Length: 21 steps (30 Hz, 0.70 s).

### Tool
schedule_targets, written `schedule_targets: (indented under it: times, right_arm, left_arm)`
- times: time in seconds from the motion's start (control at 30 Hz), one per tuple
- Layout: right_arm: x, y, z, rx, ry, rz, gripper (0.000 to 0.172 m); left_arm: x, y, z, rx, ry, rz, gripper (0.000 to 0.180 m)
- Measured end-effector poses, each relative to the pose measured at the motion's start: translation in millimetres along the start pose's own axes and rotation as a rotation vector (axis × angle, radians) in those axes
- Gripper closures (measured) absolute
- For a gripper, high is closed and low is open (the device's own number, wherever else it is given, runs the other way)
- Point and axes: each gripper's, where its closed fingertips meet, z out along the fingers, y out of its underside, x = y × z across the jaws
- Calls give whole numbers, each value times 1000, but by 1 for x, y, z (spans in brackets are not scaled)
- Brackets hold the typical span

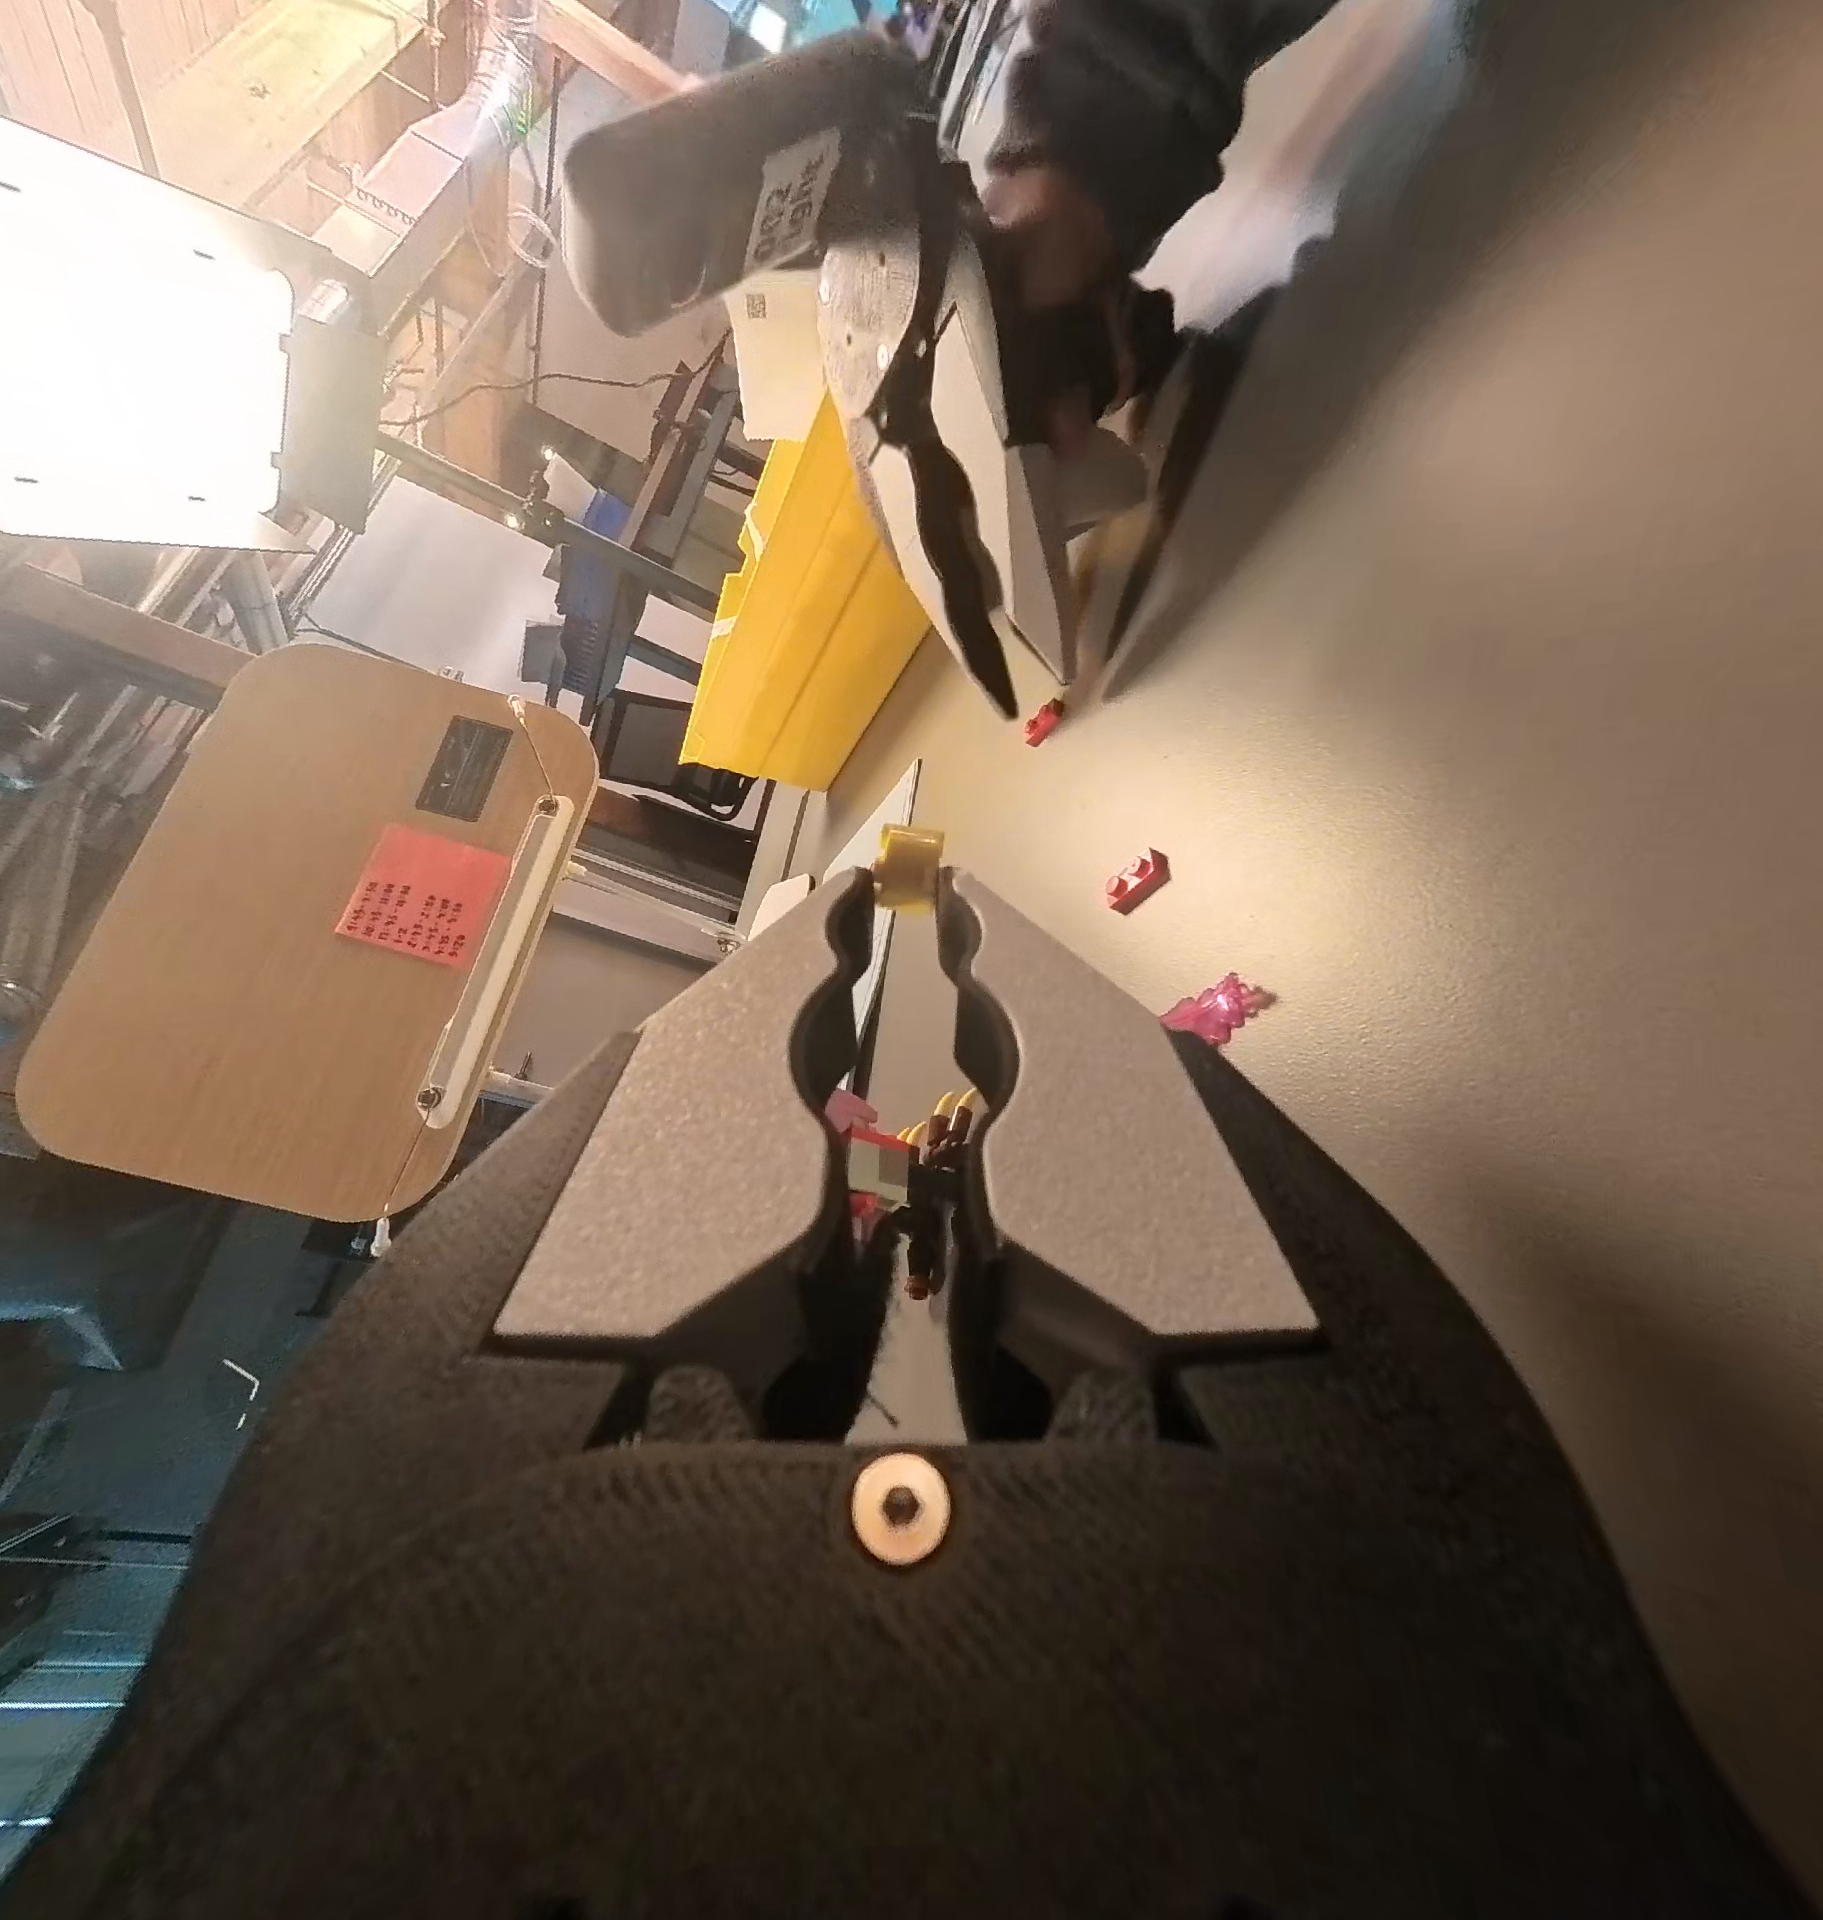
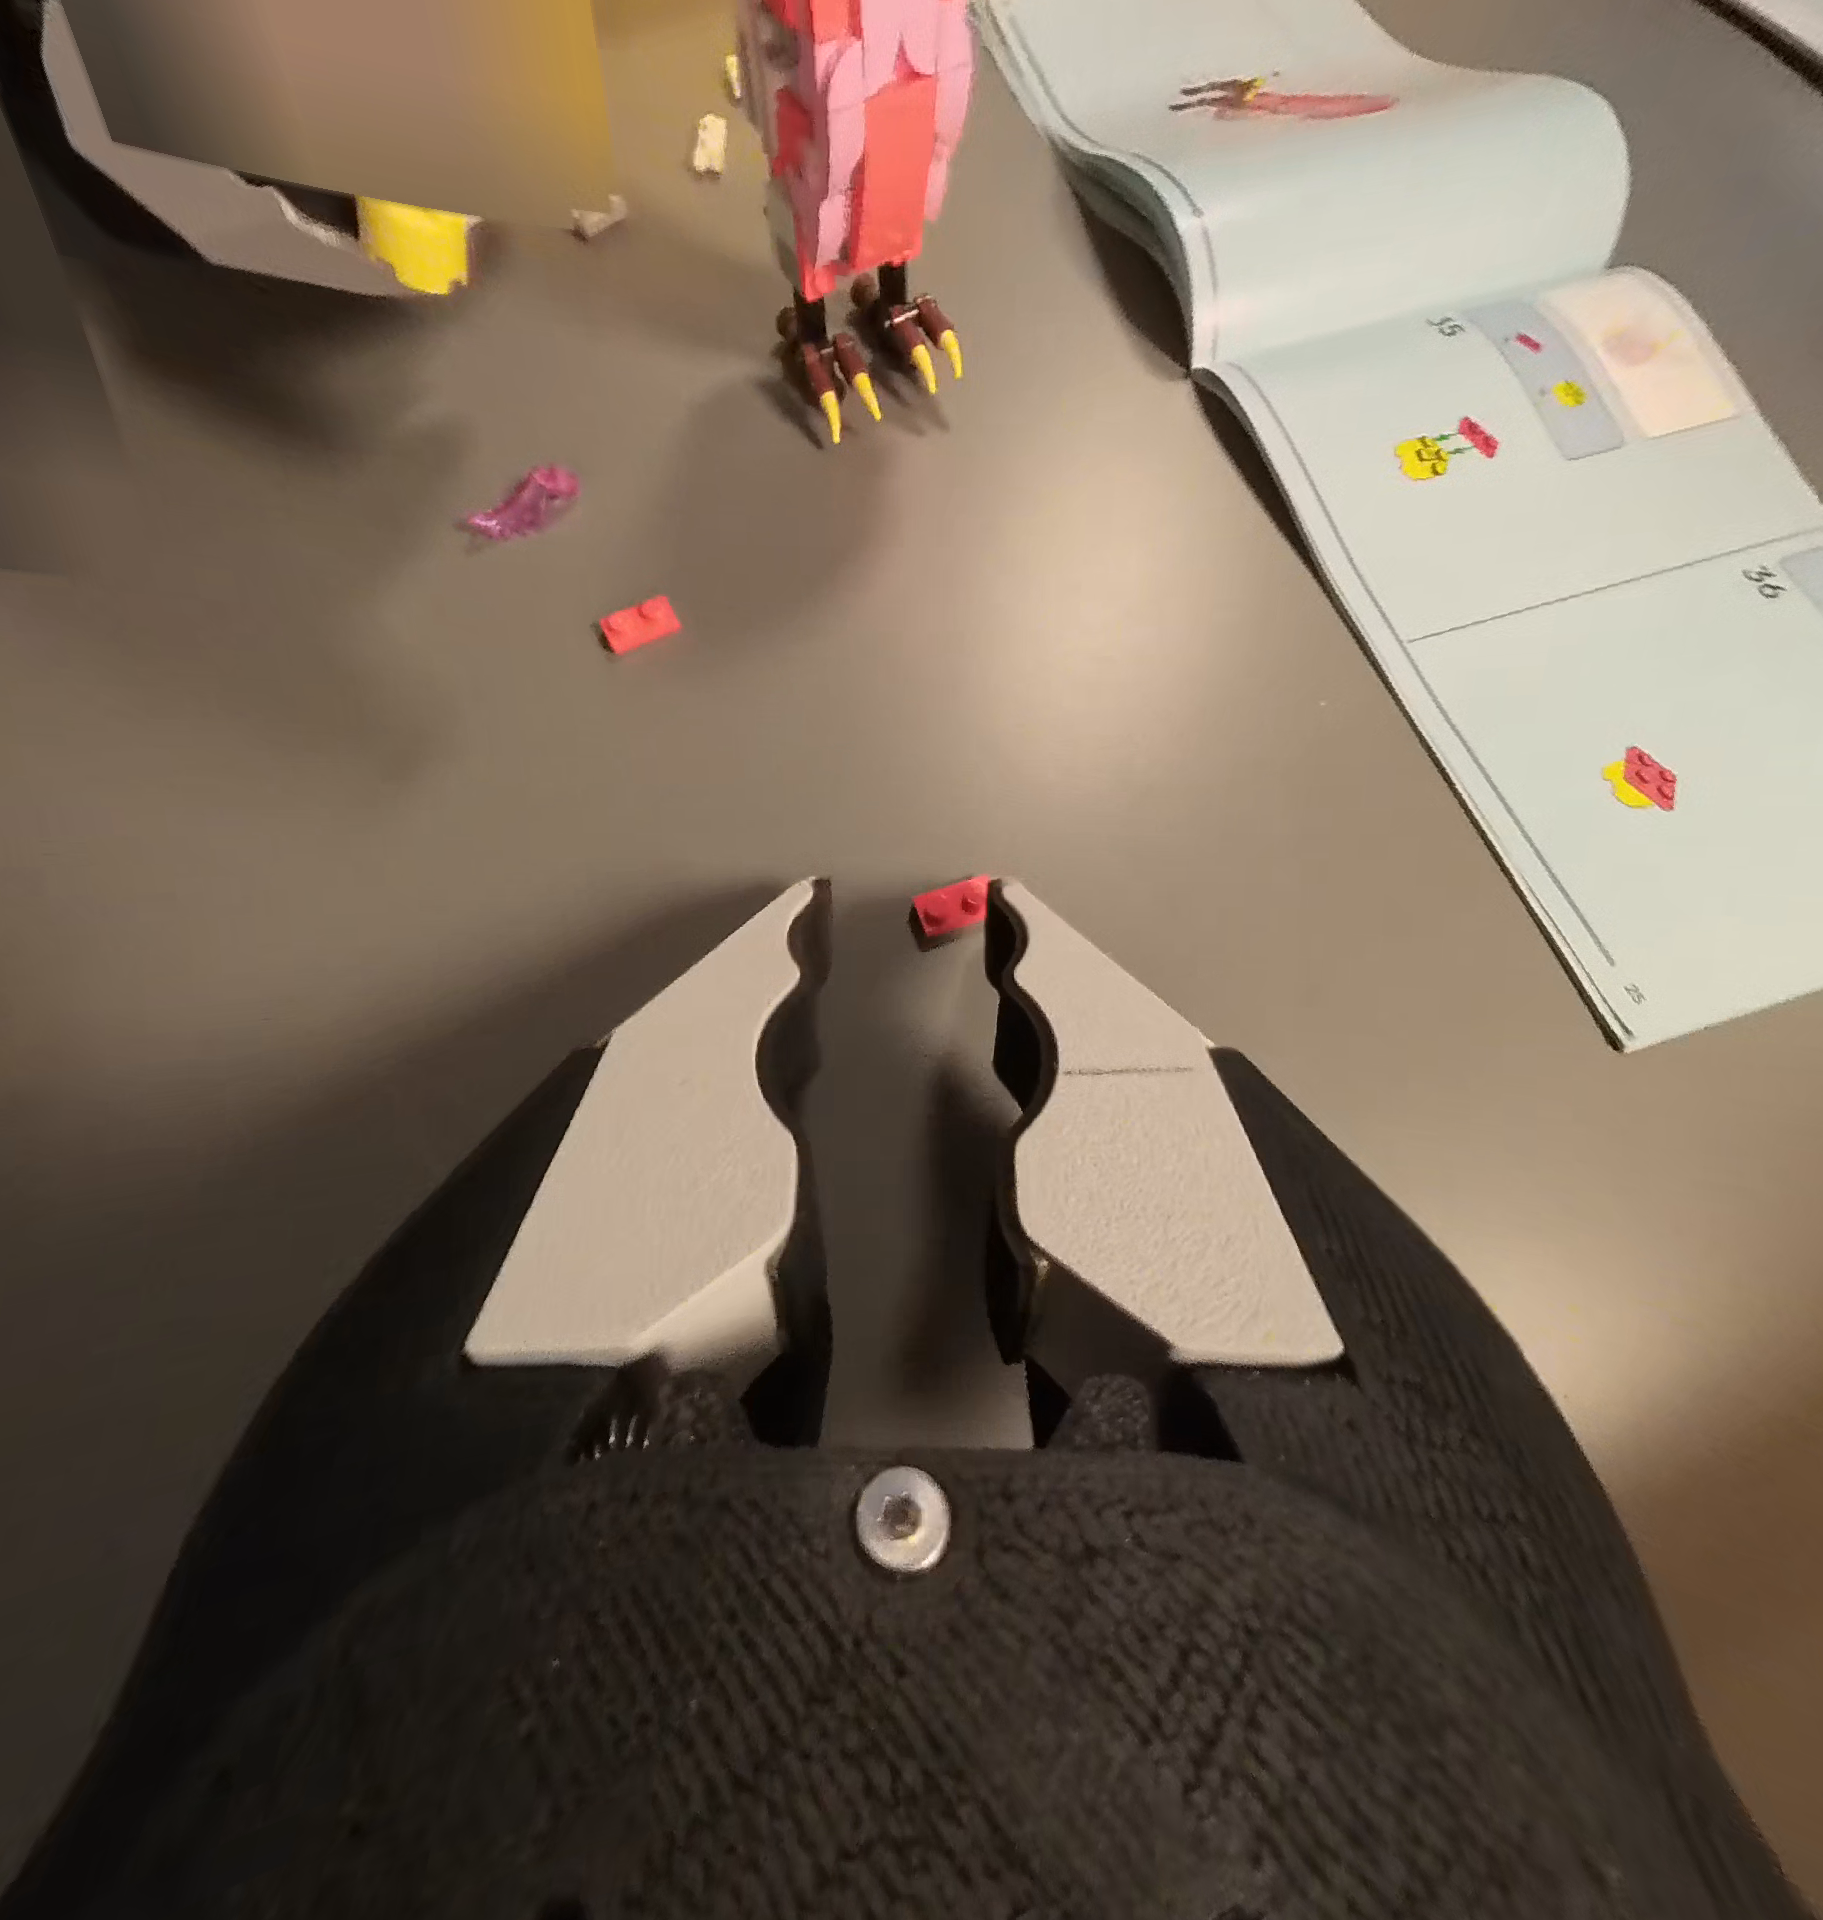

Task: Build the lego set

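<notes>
My left gripper (image 1: 907, 885) is shut on a small yellow brick piece (image 1: 909, 864), pinched at the very fingertips and held off the grey table (image 1: 1458, 935). The same piece shows in the right wrist view (image 2: 413, 244) at the top left. My right gripper (image 2: 907, 899) is open, its tips low at the table. A small red two-stud plate (image 2: 951, 906) lies between them, against the right finger, with a clear gap to the left finger. In the left wrist view this gripper (image 1: 1037, 698) hovers at that plate (image 1: 1044, 719).
A second red plate (image 2: 639, 623) and a translucent magenta piece (image 2: 522, 501) lie loose on the table. A pink and red brick bird with clawed feet (image 2: 865, 156) stands behind them. An open instruction booklet (image 2: 1509, 520) lies on the right. A yellow bin (image 1: 803, 613) stands at the table's edge. One gripper's finger ends stand about 12 cm off the other's.
</notes>
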Motion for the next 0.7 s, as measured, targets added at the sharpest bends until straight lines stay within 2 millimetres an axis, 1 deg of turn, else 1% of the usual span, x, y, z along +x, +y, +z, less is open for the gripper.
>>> schedule_targets:
  times: [0.1,0.2,0.23,0.3,0.43,0.5,0.53,0.63,0.7]
  right_arm:
    - [2,4,5,-41,-27,-42,141]
    - [4,4,8,-50,-51,-59,141]
    - [5,4,8,-51,-63,-46,143]
    - [6,4,8,-52,-68,-35,155]
    - [5,5,7,-53,-70,-19,157]
    - [4,1,9,-45,-63,16,158]
    - [-2,-7,12,-21,-78,27,158]
    - [-37,-53,21,102,-160,13,158]
    - [-57,-77,26,136,-194,-18,158]
  left_arm:
    - [0,0,0,-2,2,0,170]
    - [1,1,0,-4,2,4,171]
    - [1,1,0,-4,2,4,171]
    - [1,1,0,-7,2,4,170]
    - [1,1,0,-7,1,5,171]
    - [1,2,1,-13,-4,23,170]
    - [0,3,2,-26,-15,56,170]
    - [1,2,2,-56,-59,191,171]
    - [2,0,2,-68,-73,243,171]
